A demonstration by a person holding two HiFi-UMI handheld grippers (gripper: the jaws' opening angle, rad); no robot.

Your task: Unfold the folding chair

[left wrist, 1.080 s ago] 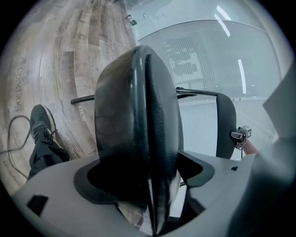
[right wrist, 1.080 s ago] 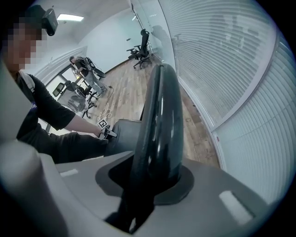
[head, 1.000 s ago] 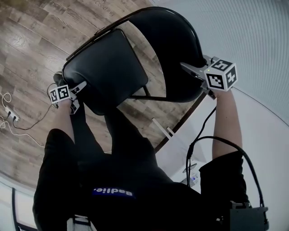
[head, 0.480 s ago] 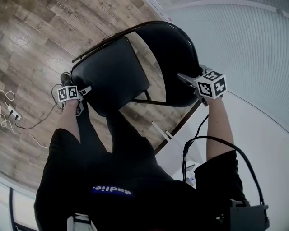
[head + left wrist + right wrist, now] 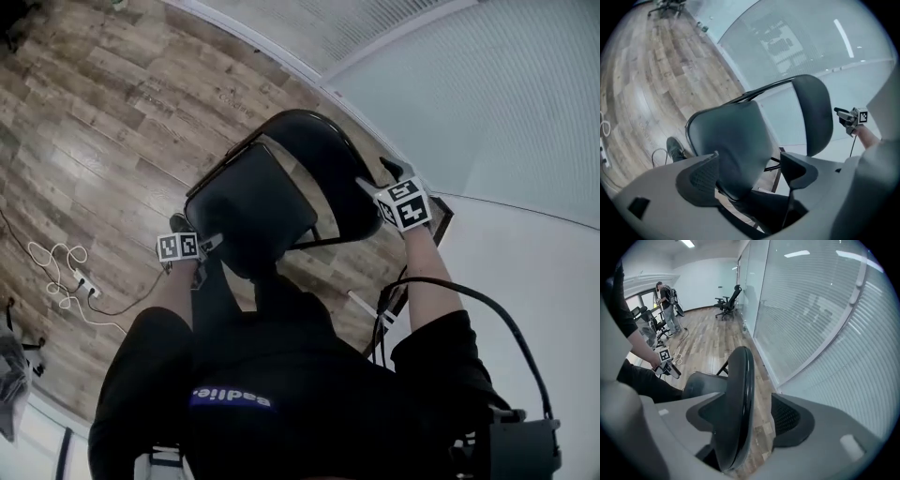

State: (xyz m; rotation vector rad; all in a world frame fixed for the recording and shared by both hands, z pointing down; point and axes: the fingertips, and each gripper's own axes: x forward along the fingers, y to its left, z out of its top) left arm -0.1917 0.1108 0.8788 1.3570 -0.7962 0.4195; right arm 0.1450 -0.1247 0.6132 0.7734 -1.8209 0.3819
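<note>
straddling the stiff, likely heavy folding chair's (image 5: pixel 270 199) backrest (image 5: pixel 738 399) with right gripper (image 5: pixel 375 176) jaws just opened, left gripper (image 5: pixel 211 246) jaws spread by the seat (image 5: pixel 731 145) edge, both sound holds.

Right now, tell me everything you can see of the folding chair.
The folding chair is black, with a padded seat, a curved glossy backrest and a thin tube frame. It looks opened, seat angled away from the backrest, over wood floor. The right hand-held gripper, its jaws having just been opening, straddles the backrest's edge without clamping it. The left hand-held gripper, jaws apart, is at the seat's front edge; contact is unclear.
</note>
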